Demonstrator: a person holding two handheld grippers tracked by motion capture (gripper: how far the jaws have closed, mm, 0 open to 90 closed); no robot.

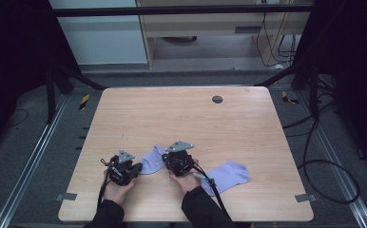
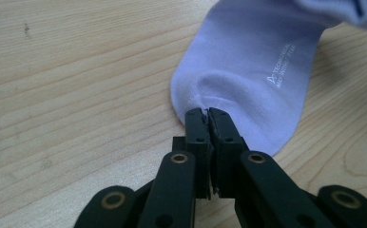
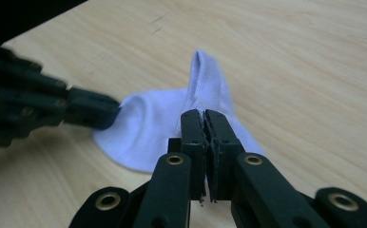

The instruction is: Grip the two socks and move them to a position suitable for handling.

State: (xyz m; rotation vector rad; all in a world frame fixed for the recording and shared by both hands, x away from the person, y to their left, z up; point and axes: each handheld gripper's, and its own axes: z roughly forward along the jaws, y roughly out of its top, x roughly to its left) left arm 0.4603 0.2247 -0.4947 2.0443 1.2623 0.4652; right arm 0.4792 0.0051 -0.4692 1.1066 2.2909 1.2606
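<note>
One wooden surface carried two pale lilac socks. The first sock lay near the front edge between the two grippers; the second sock lay to its right, partly under the right forearm. The left gripper was pressed together, pinching the rounded end of the first sock. The right gripper was likewise clamped on that sock's raised fold.

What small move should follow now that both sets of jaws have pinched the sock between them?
Probably lift it and carry it toward the second sock. The left gripper is shut on the toe edge of the near sock, the right gripper on its raised cuff end; it mostly lies on the table.
</note>
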